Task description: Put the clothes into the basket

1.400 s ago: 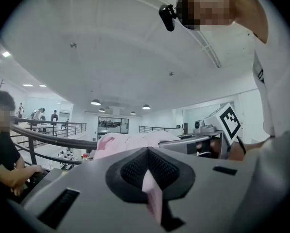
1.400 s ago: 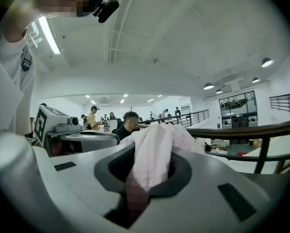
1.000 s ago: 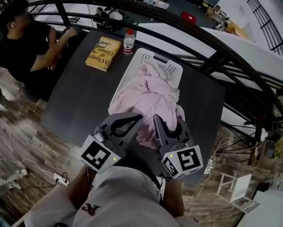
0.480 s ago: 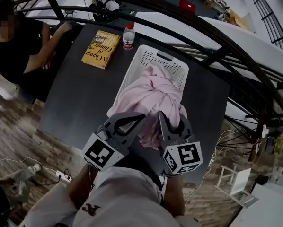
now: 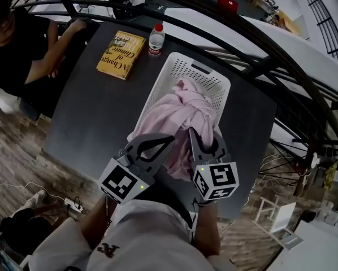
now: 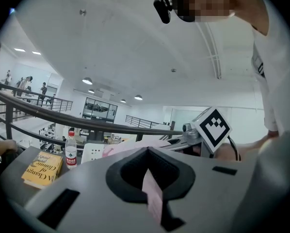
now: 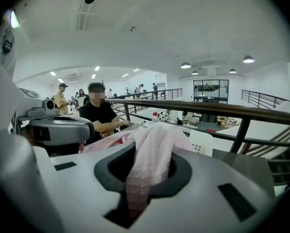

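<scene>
A pile of pink clothes (image 5: pixel 183 112) lies in a white perforated basket (image 5: pixel 200 75) on the dark table (image 5: pixel 95 117) and spills over the basket's near edge. My left gripper (image 5: pixel 160 143) is shut on a thin pink strip of the clothes (image 6: pixel 153 203) at the near left of the pile. Close beside it, my right gripper (image 5: pixel 194 140) is shut on a thicker fold of the pink clothes (image 7: pixel 145 174). Both grippers sit at the near end of the basket, tips pointing at the pile.
A yellow book (image 5: pixel 121 54) and a small water bottle (image 5: pixel 156 40) lie at the table's far end. A person in black (image 5: pixel 22 49) sits at the far left with a hand on the table. A dark curved railing (image 5: pixel 259 38) runs behind the basket.
Both grippers keep their hold on the pink clothes. More of the basket's far end shows now, and the pile sits a little nearer to me.
</scene>
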Demonstrator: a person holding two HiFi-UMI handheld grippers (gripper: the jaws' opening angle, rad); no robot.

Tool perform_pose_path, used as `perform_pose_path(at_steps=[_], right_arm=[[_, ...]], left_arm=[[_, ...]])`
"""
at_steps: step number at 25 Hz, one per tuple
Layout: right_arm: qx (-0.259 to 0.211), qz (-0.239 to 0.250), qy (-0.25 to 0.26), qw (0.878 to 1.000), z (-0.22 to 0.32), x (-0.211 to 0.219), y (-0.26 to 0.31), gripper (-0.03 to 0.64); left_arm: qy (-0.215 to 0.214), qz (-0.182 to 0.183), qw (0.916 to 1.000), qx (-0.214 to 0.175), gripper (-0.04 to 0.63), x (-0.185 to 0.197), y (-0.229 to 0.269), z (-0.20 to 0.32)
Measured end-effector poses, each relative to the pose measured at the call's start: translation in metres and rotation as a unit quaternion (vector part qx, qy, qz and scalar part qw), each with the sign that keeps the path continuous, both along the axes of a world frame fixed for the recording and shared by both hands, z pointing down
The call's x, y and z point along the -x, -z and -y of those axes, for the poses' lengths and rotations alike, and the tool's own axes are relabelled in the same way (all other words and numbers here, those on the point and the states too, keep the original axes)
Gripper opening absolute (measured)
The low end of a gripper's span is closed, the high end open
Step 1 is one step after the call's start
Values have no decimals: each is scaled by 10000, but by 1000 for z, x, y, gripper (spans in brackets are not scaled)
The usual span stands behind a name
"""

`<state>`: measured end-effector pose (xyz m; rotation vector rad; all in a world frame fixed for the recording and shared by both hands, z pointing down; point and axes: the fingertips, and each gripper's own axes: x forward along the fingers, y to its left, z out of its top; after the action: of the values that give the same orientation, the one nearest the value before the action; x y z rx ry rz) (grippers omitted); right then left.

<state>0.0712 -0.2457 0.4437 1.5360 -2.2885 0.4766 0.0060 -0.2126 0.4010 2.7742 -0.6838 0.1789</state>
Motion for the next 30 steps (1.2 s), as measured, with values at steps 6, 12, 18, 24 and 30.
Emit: perform_pose_path(at_steps=[6, 12, 18, 24, 30], right_arm=[[152, -6, 49, 9999, 10, 2, -16, 74], [324, 23, 39, 9995, 21, 3, -34, 74], [491, -52, 98, 9987, 32, 7, -52, 74], [637, -117, 246, 9976, 43, 16, -67, 74], [799, -61, 299, 9963, 54, 22, -85, 74]], left_arm=[[61, 6, 9999, 120, -6, 0, -10, 8], [151, 4, 9994, 316, -6, 0, -22, 15], [113, 146, 9992, 366, -7, -1, -29, 19], [189, 184, 9987, 442, -6, 0, -34, 25], [243, 235, 9982, 490, -6, 3, -42, 33]])
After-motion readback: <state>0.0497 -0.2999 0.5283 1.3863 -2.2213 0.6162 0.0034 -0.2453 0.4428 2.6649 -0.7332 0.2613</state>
